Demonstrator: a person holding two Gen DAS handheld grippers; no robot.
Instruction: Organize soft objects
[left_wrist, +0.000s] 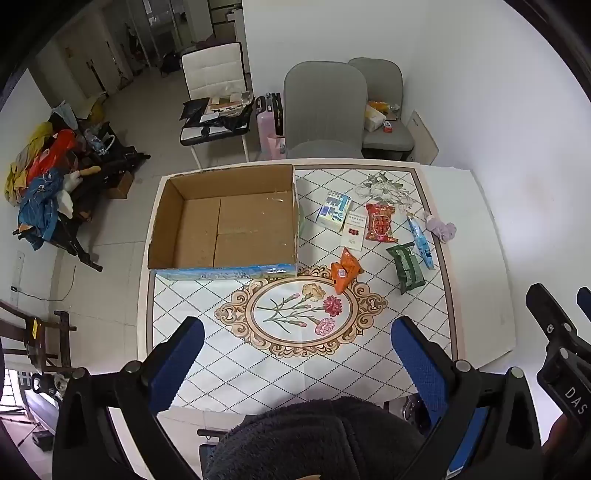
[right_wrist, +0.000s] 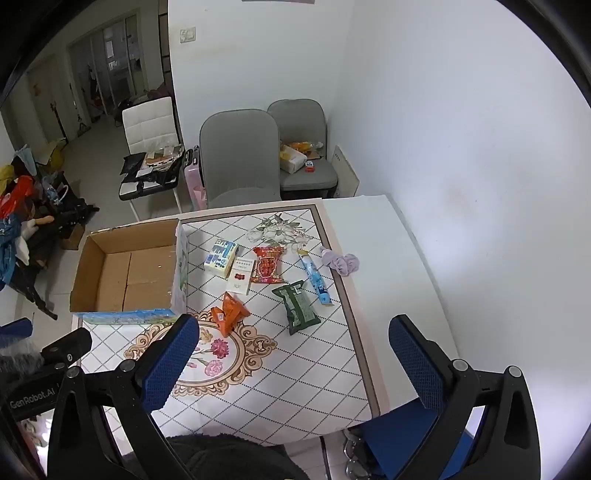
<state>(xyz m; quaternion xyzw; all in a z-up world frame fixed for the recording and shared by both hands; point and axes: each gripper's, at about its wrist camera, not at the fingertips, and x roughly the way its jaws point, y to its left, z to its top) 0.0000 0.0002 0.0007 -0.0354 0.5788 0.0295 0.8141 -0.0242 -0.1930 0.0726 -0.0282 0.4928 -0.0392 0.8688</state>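
An open, empty cardboard box (left_wrist: 225, 221) (right_wrist: 125, 269) stands at the table's back left. To its right lie an orange snack packet (left_wrist: 344, 274) (right_wrist: 229, 314), a green packet (left_wrist: 405, 266) (right_wrist: 297, 306), a red packet (left_wrist: 380, 222) (right_wrist: 267, 265), a blue-white tissue pack (left_wrist: 333, 209) (right_wrist: 221, 256), a white card box (left_wrist: 354, 230) (right_wrist: 241, 276), a blue tube (left_wrist: 419, 238) (right_wrist: 316, 278) and a lilac scrunchie (left_wrist: 441, 228) (right_wrist: 340, 263). My left gripper (left_wrist: 295, 354) and right gripper (right_wrist: 295, 354) are open and empty, held above the table's near edge.
The table wears a patterned cloth (left_wrist: 303, 321). Two grey chairs (left_wrist: 323, 110) stand behind it against the white wall. A white chair with clutter (left_wrist: 218, 96) and a rack of clothes (left_wrist: 48, 177) are on the left. The right gripper's body (left_wrist: 561, 350) shows at the left view's right edge.
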